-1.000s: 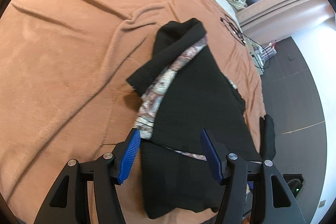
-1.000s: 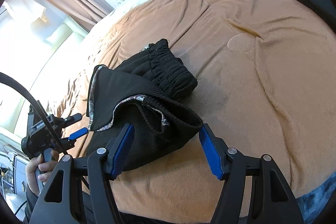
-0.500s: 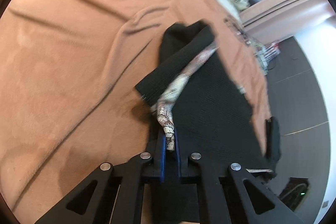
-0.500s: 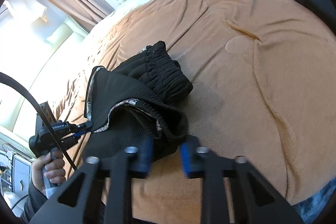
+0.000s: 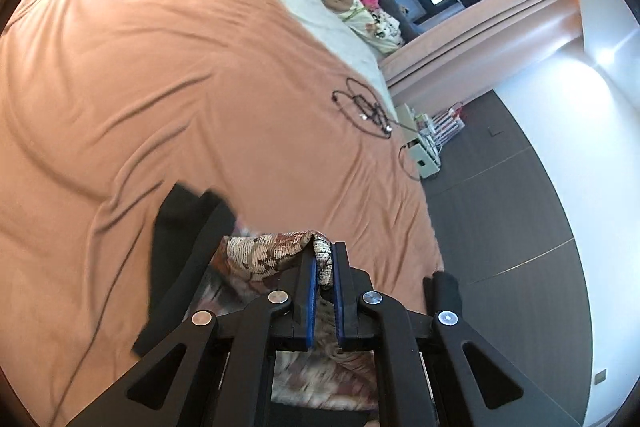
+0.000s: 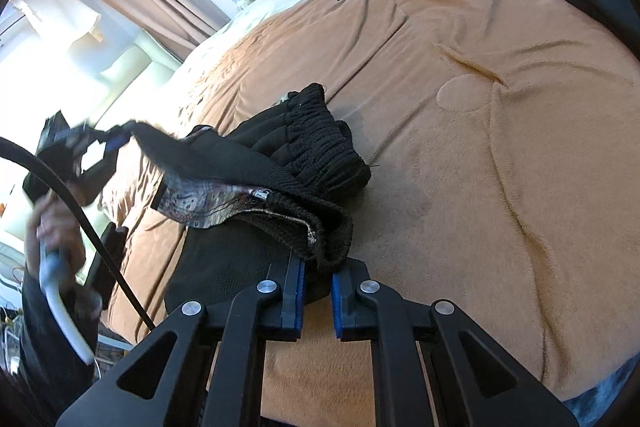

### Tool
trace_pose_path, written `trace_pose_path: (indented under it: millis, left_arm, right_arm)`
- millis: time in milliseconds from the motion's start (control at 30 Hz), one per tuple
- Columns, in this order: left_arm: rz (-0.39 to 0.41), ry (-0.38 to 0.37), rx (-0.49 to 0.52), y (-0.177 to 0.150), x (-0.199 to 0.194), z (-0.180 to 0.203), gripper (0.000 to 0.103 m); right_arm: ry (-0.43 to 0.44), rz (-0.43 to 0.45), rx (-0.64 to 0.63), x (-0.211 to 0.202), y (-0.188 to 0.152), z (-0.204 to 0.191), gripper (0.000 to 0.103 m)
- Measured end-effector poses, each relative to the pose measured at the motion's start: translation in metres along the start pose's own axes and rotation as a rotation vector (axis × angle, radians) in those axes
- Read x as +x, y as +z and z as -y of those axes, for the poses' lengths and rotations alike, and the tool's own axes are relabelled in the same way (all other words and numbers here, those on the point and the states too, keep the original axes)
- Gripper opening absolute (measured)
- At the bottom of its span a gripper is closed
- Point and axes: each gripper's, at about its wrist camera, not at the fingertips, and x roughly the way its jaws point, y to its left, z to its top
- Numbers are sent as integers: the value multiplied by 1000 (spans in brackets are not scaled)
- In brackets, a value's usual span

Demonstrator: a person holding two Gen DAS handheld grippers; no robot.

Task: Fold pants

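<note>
**A:** While you stood at the edge of the bed (image 6: 500, 107), its orange blanket (image 5: 160, 87) was wide and mostly bare. The black pants (image 6: 304, 147) lay bunched near your side, their elastic waistband heaped toward the middle of the bed.

**B:** And where did you have them?

**A:** At two places. Your right claw (image 6: 316, 291) was closed on a rolled black edge close to the blanket, and its blue pads (image 6: 297, 295) pinched the cloth. Your left claw (image 5: 323, 283) was closed on a fold where the patterned lining (image 5: 264, 251) showed, and in the right wrist view it held that part up off the bed, off to the left, blurred.

**B:** What could have gone wrong from there?

**A:** In my judgement, three things. You had a thin bite of fabric in each claw, so a sharp pull could have slipped it out and dropped the pants in a heap. The lining was turned outward, so the leg may have been twisted or inside out, and a fold made that way would have come out lumpy. Also the waistband was crumpled, and spreading the pants without shaking it flat could have trapped creases.

**B:** Anything small nearby?

**A:** A black cable (image 5: 364, 107) lay on the blanket, well apart from the pants; a wide swing could have snagged it.
</note>
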Motion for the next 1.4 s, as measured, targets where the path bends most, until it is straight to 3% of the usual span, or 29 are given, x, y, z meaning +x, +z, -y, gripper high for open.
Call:
trace_pose_path:
  millis: [433,767,900,967,1033,1100,1400]
  left_arm:
    - [-72,79,24,55,90,25,6]
    - [-139,164,99,71,159,41,6]
    - [-206,214,119,69,182,43,6]
    - [-212,237,125,71,182,44,10]
    - [-212,236,132,74,174,42,27]
    - [-196,247,150,75,162,40,34]
    - [-234,355,189,54,96,-11,35]
  right_arm:
    - [83,-17,-10,8,10,3,7]
    - [156,-52,65,28,17,24,6]
    - [158,-62,79,31,16,27,6]
    - [156,-70,88,32,16,28,6]
    - [155,-73,93,32,15,29,6]
    - [155,-71,95,30,14,29,6]
    - [159,-62,113,28,13,30,6]
